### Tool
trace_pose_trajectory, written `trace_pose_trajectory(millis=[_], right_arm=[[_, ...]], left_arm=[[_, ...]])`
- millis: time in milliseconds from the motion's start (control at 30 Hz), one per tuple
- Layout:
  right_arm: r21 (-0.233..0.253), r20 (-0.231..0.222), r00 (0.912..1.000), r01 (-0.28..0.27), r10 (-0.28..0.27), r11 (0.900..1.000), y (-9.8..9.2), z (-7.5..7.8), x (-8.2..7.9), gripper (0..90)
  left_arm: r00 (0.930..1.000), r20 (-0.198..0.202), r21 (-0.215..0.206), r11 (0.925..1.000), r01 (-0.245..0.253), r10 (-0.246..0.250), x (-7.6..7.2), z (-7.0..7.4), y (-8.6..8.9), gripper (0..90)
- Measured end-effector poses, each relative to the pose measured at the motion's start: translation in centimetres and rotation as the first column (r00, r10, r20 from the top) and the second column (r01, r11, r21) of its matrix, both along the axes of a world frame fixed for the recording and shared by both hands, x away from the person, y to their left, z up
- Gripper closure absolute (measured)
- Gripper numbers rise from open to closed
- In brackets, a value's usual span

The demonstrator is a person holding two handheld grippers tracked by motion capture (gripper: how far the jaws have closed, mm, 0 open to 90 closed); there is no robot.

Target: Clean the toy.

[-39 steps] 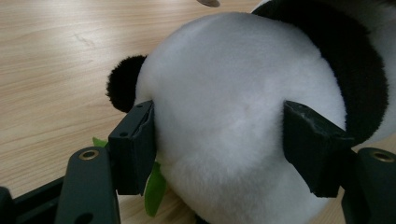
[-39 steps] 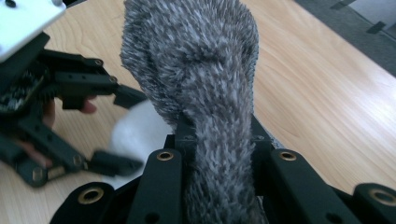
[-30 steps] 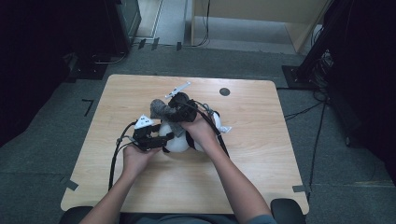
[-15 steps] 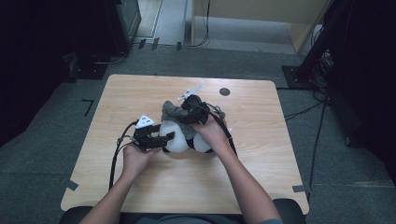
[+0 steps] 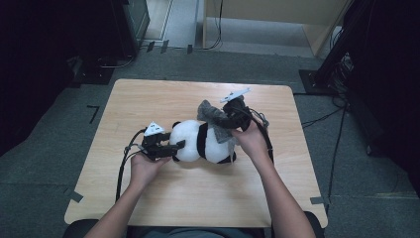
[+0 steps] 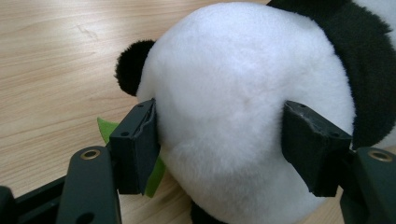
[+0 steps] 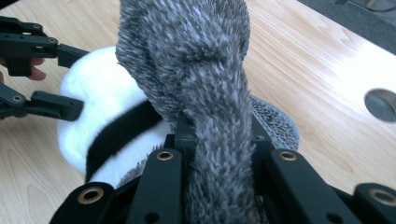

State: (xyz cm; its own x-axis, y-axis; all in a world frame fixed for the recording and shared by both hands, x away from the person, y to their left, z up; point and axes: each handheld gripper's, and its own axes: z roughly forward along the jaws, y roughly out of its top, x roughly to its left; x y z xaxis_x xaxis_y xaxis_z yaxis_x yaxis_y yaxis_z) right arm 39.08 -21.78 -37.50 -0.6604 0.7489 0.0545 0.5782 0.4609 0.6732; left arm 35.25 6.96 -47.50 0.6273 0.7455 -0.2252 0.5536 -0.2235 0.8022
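Left tool (image 5: 174, 147) sits with its jaws spread wide around the panda's (image 5: 203, 143) white head, pads at either side as if to pin it to the bench (image 5: 148, 99) — I can't tell whether they truly press. Right tool (image 5: 223, 119) is clamped tight on the grey fuzzy cloth (image 7: 205, 79), lifted over the panda's back, probably to pull it clear while the toy is steadied. The panda lies on its side mid-bench, a green leaf (image 6: 106, 129) tucked beneath it.
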Motion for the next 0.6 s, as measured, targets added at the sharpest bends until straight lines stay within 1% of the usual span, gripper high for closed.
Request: trace_pose_trajectory(millis=[133,200,300,433,500,533,600], right_arm=[[0.017,0.007,0.9993,0.037,-0.037,0.999,-1.9,-0.1,-0.3,74.3],[0.015,0.015,0.9982,0.059,-0.059,0.998,-2.8,-0.2,-0.5,74.3],[0.009,0.013,0.9958,0.090,-0.090,0.996,-3.9,-0.6,-0.8,74.6],[0.070,0.016,0.9946,0.101,-0.103,0.992,-4.9,-1.6,-1.6,74.8],[0.088,0.014,0.9927,0.118,-0.120,0.989,-5.4,-2.1,-1.7,74.9],[0.088,0.011,0.9919,0.126,-0.127,0.988,-5.5,-2.3,-1.8,74.9],[0.101,-0.003,0.9903,0.138,-0.139,0.985,-5.9,-2.7,-1.9,75.0]], left_arm=[[1.0000,-0.003,-0.002,1.0000,-0.001,0.001,0.0,0.0,0.0,31.5],[1.0000,-0.004,-0.003,1.0000,0.000,0.000,0.0,0.0,0.0,31.6],[1.0000,-0.003,-0.013,0.9999,0.007,-0.007,0.0,-0.1,0.1,33.1],[0.9999,0.003,-0.009,0.9999,0.015,-0.015,-0.2,0.0,0.0,35.9],[0.9999,0.000,-0.014,0.9998,0.016,-0.016,-0.1,0.0,0.1,36.2],[0.9998,-0.001,-0.013,0.9998,0.018,-0.018,-0.1,0.0,0.1,36.5],[0.9997,-0.002,-0.016,0.9996,0.022,-0.022,-0.1,-0.1,0.1,36.8]])
